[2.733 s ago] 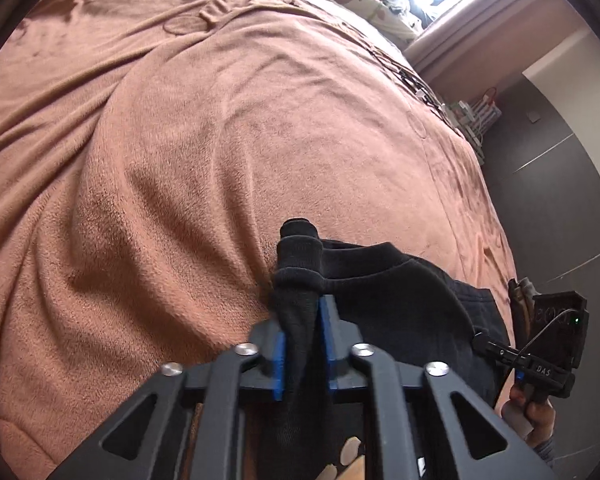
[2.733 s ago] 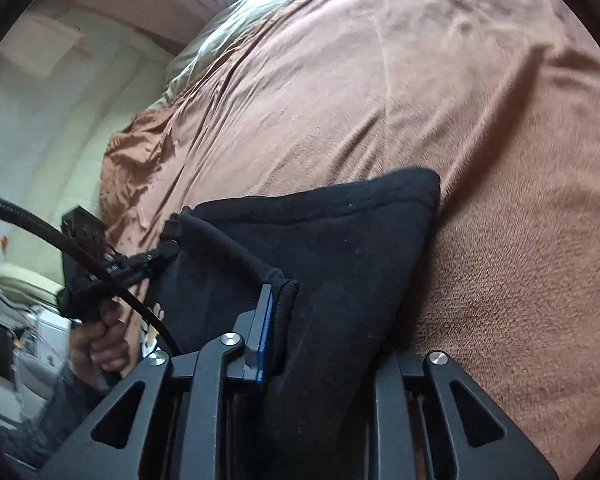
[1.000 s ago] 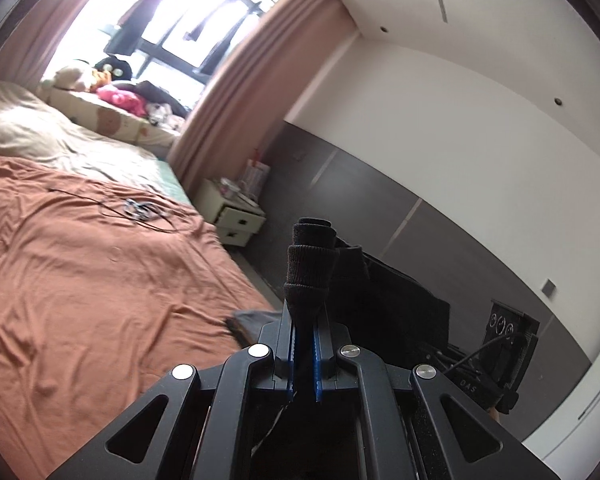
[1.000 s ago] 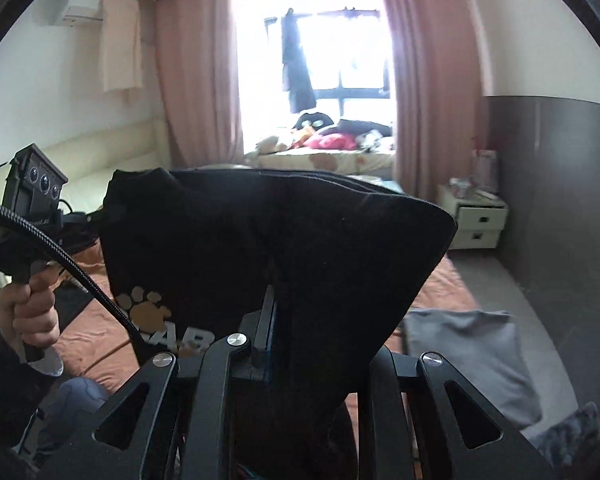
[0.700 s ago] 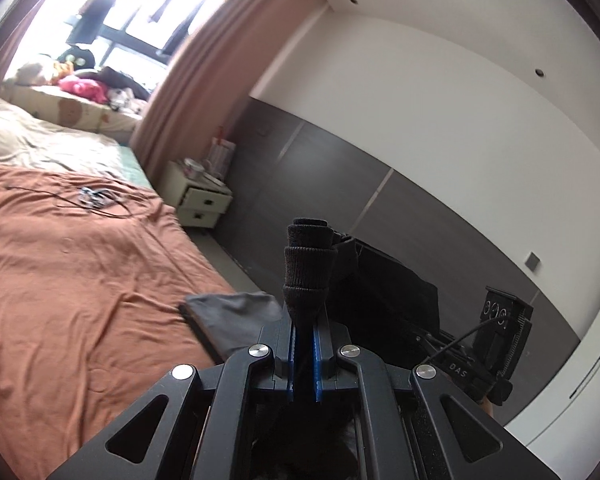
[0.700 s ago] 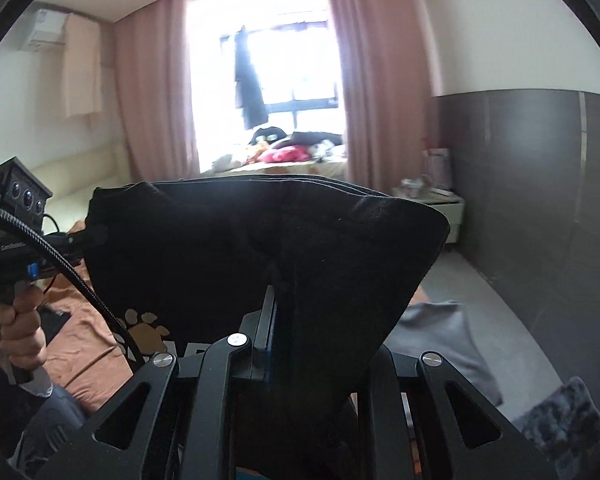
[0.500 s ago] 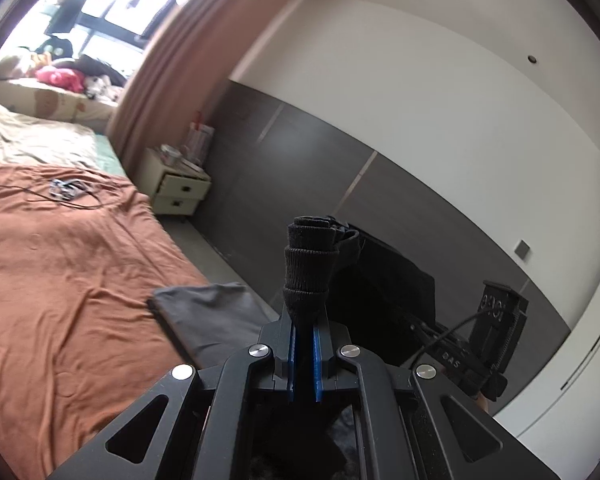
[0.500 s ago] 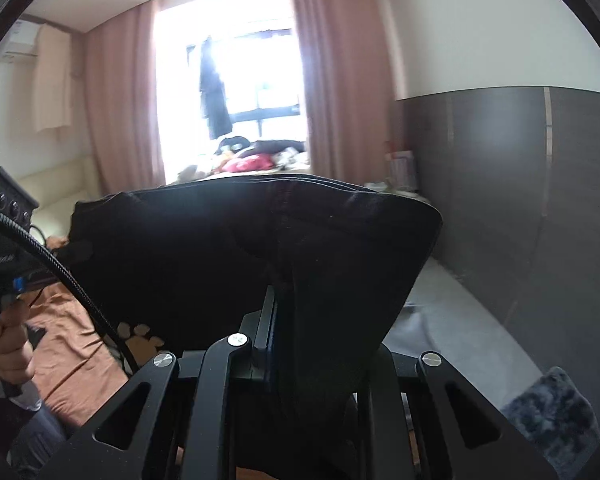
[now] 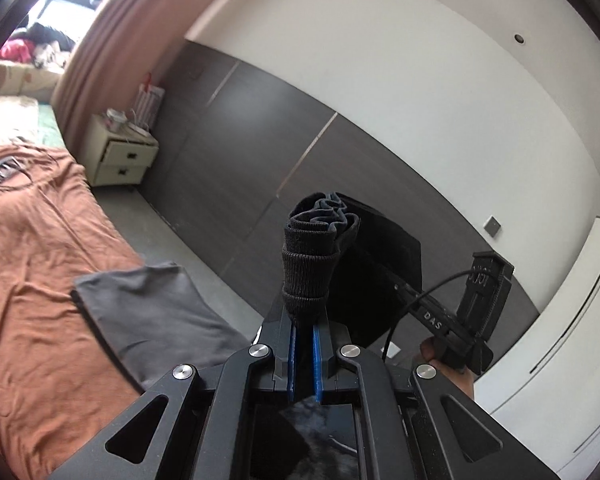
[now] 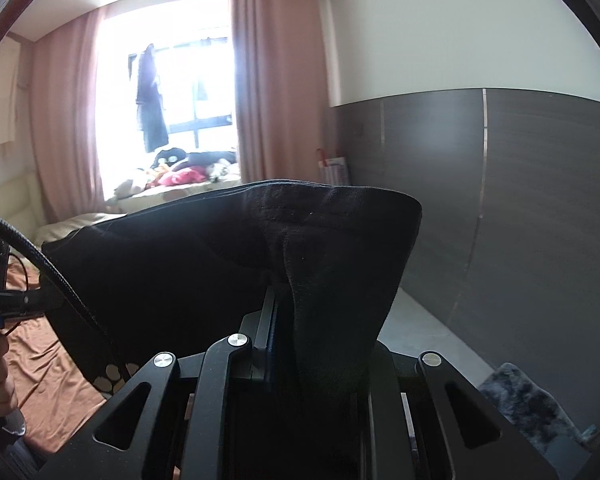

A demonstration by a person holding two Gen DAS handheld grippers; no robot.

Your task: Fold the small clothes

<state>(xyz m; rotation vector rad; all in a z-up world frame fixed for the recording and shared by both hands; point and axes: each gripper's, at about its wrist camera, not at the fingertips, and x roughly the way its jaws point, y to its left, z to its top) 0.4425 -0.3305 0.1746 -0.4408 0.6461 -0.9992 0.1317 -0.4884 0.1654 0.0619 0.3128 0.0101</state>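
Here, the black garment hangs in the air, stretched between the two grippers, above the rust-brown bedspread. The left gripper pinches a bunched, ribbed edge between its blue-lined fingers; the right gripper is clamped on the opposite edge, its far finger hidden by cloth. A folded grey garment lies at the bed's edge; a white nightstand stands against the dark wall panelling.

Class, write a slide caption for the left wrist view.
Left hand-held gripper pinching a bunched black fabric garment above the rust-orange bedspread.
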